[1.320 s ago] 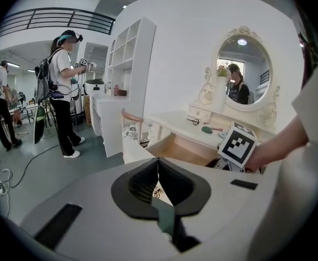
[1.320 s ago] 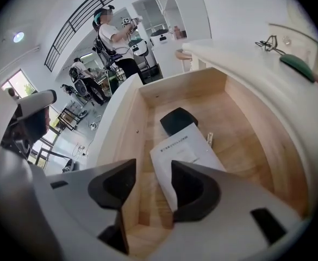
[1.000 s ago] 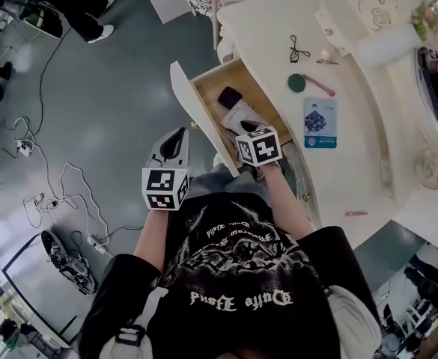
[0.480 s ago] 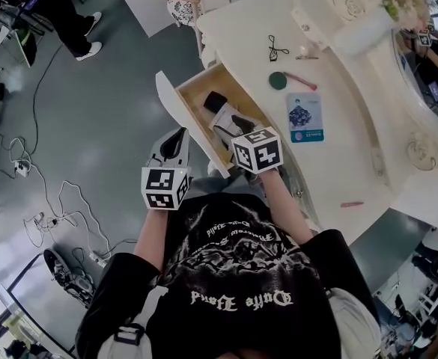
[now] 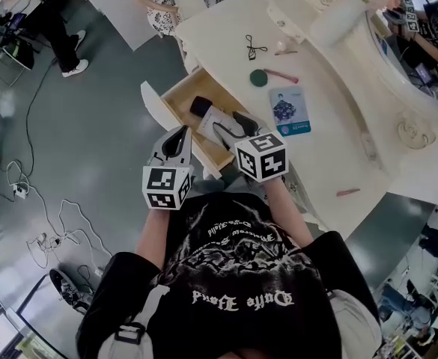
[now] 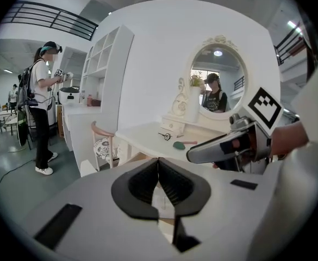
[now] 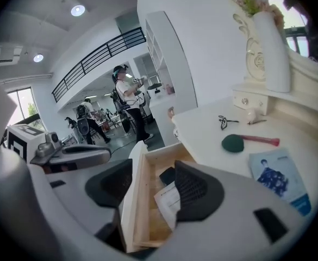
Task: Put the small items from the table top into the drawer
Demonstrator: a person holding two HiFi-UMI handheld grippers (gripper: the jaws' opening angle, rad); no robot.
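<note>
Over the open drawer point(image 5: 181, 103) hangs the right gripper point(image 5: 232, 128), its jaws just opened wide and clasping nothing. A white card point(image 5: 217, 120) and a dark item point(image 5: 201, 107) lie in the drawer below. The left gripper point(image 6: 158, 170) is closed and empty, near the drawer's front. A drop-off looks done. Next comes a reach to the table top point(image 5: 331, 126), where several things wait: a blue booklet point(image 5: 289, 112), a green round thing point(image 5: 258, 78), a black wiry piece point(image 5: 255, 48) and a pink pen point(image 5: 347, 192).

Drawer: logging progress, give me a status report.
Left tool shut, empty. Right tool jaws just opening, empty, over open drawer. Card, green puff on tabletop. Nothing blocking.
</note>
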